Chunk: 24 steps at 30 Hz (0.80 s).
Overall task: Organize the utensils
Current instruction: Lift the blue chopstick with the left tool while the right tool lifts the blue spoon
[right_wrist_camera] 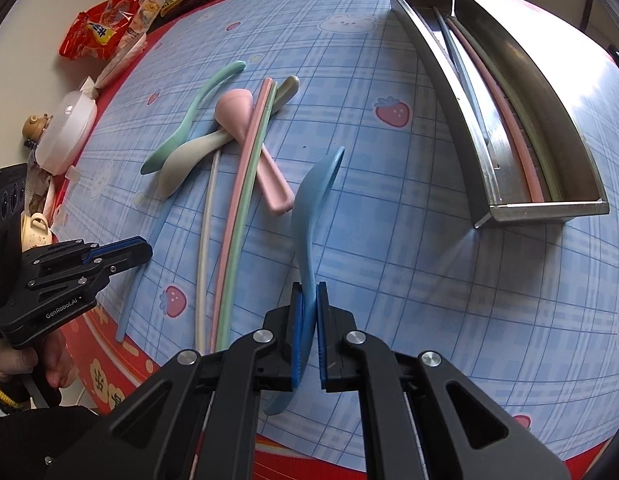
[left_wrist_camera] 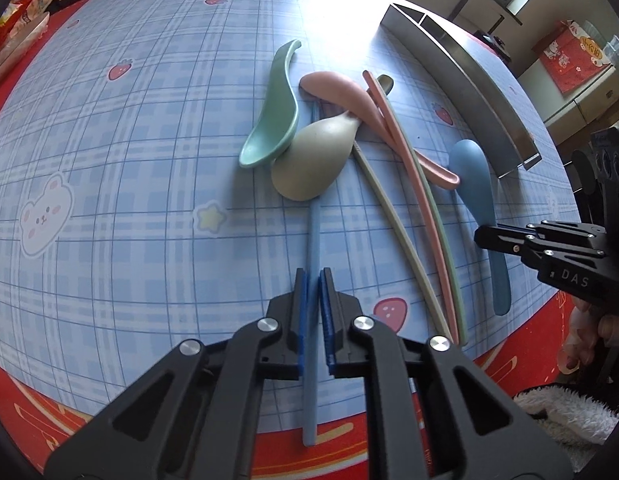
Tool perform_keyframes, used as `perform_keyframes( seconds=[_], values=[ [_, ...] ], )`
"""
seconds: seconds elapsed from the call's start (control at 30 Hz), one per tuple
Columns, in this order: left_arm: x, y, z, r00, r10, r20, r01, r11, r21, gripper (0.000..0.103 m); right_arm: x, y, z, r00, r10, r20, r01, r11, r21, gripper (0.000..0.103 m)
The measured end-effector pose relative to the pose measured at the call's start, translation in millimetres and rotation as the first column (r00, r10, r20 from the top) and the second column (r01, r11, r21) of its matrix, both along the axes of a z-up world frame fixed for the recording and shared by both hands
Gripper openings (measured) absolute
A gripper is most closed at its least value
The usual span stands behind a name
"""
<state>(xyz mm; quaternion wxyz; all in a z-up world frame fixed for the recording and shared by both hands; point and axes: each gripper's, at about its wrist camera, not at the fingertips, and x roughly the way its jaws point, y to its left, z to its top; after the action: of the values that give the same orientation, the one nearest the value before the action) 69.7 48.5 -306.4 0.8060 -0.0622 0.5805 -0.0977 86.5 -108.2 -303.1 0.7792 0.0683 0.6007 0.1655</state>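
Left tool (left_wrist_camera: pixel 314 280) is clamped on the blue chopstick (left_wrist_camera: pixel 312 236), which lies flat on the bench (left_wrist_camera: pixel 129 160) and runs toward twelve o'clock under the beige spoon (left_wrist_camera: pixel 309 160). Right tool (right_wrist_camera: pixel 309 294) is pinched on the blue spoon (right_wrist_camera: pixel 309 208) by its handle, bowl tipped up toward twelve. The steel tray (right_wrist_camera: pixel 441 92) sits at one o'clock, with chopsticks (right_wrist_camera: pixel 505 120) lying inside one compartment.

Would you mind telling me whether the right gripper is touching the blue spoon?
Touching. In the right wrist view, the right gripper is shut on the blue spoon, its pads pressed against both sides of the handle.
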Motion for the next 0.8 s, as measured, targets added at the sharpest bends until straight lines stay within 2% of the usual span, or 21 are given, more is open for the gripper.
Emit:
perform_keyframes(
  seconds=[0.17,0.3,0.37,0.67,0.8],
  values=[
    [-2.1,-12.4,1.6,1.000,-0.019,0.015,0.018,0.995,0.093,0.013,0.4,-0.4,-0.3,1.000,-0.005,0.005,0.005,1.000,0.005,0.007],
    [3.5,-31.6,2.7,0.998,-0.056,0.035,0.049,0.981,0.190,0.013,-0.7,-2.6,-0.4,1.000,-0.011,0.008,0.011,1.000,0.016,0.007],
    [8.2,-35.2,2.8,0.997,-0.065,0.046,0.054,0.975,0.214,0.013,-1.3,-2.5,-0.3,1.000,-0.010,0.011,0.009,1.000,0.015,0.007],
    [23.1,-46.7,2.9,0.996,-0.068,0.059,0.052,0.969,0.240,0.012,-3.4,-2.8,-0.2,1.000,-0.012,0.024,0.012,1.000,0.014,0.007],
    [20.6,-37.8,3.7,0.997,-0.055,0.046,0.044,0.979,0.201,0.010,-4.3,-3.5,-0.1,1.000,-0.013,0.025,0.013,1.000,0.019,0.007]
  ],
)
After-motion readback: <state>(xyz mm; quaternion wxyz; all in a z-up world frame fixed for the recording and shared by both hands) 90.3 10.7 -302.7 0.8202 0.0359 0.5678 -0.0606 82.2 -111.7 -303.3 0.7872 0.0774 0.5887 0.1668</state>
